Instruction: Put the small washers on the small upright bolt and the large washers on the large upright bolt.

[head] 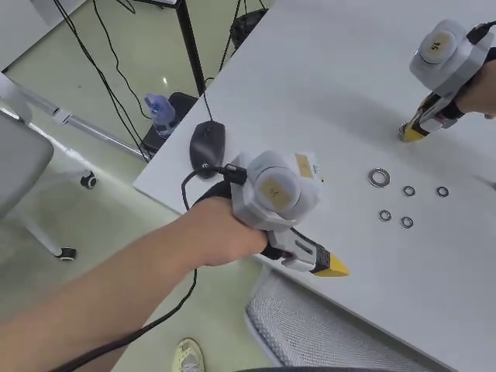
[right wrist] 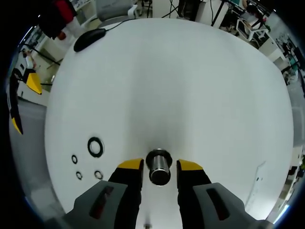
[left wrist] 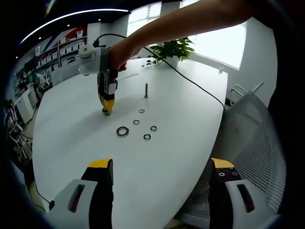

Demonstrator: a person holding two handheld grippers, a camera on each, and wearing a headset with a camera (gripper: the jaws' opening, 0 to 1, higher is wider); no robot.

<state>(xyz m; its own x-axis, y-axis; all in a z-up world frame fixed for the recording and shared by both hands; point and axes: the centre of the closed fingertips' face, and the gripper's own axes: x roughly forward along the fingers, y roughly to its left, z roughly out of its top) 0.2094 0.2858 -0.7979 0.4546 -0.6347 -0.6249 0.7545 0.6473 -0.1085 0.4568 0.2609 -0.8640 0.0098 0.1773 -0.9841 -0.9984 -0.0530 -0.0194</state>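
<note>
White table (head: 333, 70) lies under the right gripper (head: 411, 133), its jaws narrowly flanking the upright large bolt (right wrist: 158, 168); whether they grip it, I cannot tell. Nearby lie one large washer (head: 379, 177) and four small washers (head: 407, 222). The left gripper (left wrist: 159, 164) gapes wide at the table's edge. The small bolt (left wrist: 146, 90) stands beyond the washers.

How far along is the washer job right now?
No washer is on a bolt yet. The right gripper grips the large bolt upright. The large washer and four small washers lie loose; the small bolt stands bare; the left gripper is open.
</note>
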